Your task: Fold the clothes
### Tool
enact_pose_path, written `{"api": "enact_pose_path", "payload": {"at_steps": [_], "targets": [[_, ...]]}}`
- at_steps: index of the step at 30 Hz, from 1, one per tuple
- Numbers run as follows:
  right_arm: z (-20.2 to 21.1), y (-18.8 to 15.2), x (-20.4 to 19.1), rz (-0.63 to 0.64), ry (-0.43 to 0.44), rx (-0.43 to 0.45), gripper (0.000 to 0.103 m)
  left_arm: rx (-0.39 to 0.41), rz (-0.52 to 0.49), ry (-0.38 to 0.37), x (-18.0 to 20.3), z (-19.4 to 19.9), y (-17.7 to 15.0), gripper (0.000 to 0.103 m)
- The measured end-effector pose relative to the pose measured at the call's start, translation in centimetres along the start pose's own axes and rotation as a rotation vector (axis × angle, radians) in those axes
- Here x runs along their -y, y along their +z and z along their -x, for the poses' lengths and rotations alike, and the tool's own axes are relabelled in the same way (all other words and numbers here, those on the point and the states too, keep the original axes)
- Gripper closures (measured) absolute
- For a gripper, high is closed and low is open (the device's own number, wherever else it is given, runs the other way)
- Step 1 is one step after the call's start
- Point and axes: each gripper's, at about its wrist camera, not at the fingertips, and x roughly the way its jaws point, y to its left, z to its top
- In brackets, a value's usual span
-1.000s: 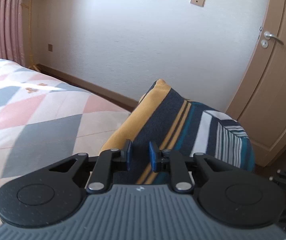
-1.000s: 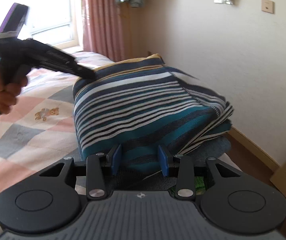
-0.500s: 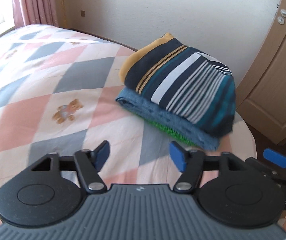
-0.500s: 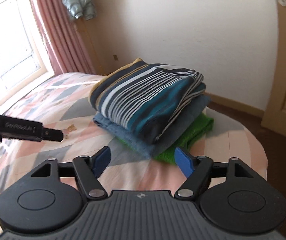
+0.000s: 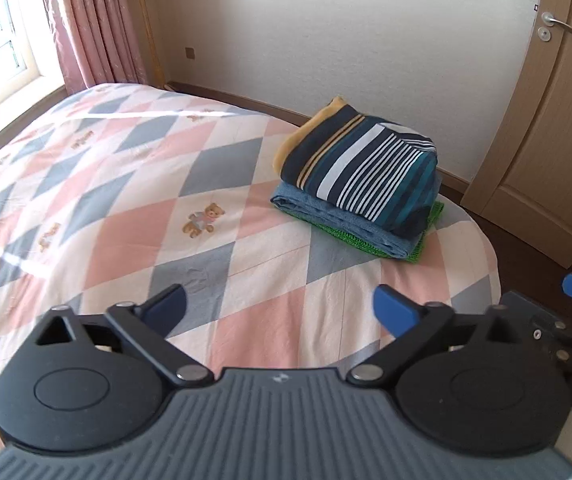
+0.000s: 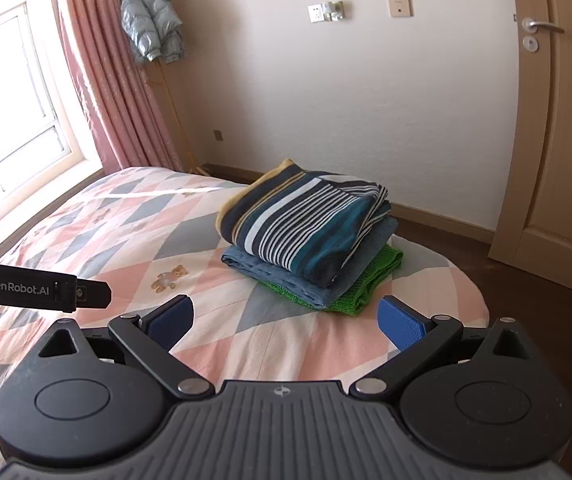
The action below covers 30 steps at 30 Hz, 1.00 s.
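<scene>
The bed (image 6: 98, 240) carried a diamond-patterned quilt. Near its far corner, by the door (image 6: 557, 120), lay a stack of three folded garments: striped shirt (image 6: 305, 224) on top, blue garment (image 6: 286, 276) beneath, green knit (image 6: 369, 280) at the bottom. The left tool (image 5: 280, 310) and right tool (image 6: 286, 322) were spread wide (both empty), well short of the stack.

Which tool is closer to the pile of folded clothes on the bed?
It looks like the right tool, slightly. It points straight at the pile of folded clothes, which fills more of its view. The left tool sits back and to the left, with the pile off to its right.
</scene>
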Motion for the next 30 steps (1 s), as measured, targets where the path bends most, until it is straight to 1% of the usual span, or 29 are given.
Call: {"api": "enact_pose_path", "payload": {"at_steps": [5, 11, 14, 19, 21, 25, 28, 30], "targets": [[3.4, 1.1, -1.2, 0.002, -0.033, 0.016, 0.001, -0.006, 0.002, 0.003, -0.3, 3.4, -0.3, 0.001], [6.7, 1.6, -2.0, -0.036, -0.037, 0.013, 0.000, 0.006, -0.003, -0.015, -0.6, 6.9, -1.4, 0.001], [7.7, 1.2, -2.4, -0.049, -0.049, 0.006, 0.000, 0.015, -0.019, -0.028, -0.6, 8.3, -2.3, 0.001], [8.3, 0.3, -3.0, -0.061, -0.073, -0.028, 0.000, 0.044, -0.065, -0.007, -0.5, 10.1, -4.0, 0.001], [8.4, 0.1, -3.4, -0.050, -0.109, -0.043, 0.000, 0.068, -0.074, 0.007, -0.5, 10.8, -4.6, 0.001], [8.9, -0.1, -4.7, 0.044, -0.219, -0.003, 0.000, 0.118, -0.058, 0.047, -0.6, 12.1, -5.4, 0.001], [9.5, -0.4, -6.0, 0.135, -0.302, 0.031, 0.000, 0.115, -0.021, 0.056, -0.9, 12.7, -5.5, 0.001], [9.5, -0.6, -6.7, 0.193, -0.322, 0.030, 0.000, 0.091, 0.002, 0.039, -1.2, 12.8, -5.4, 0.001]]}}
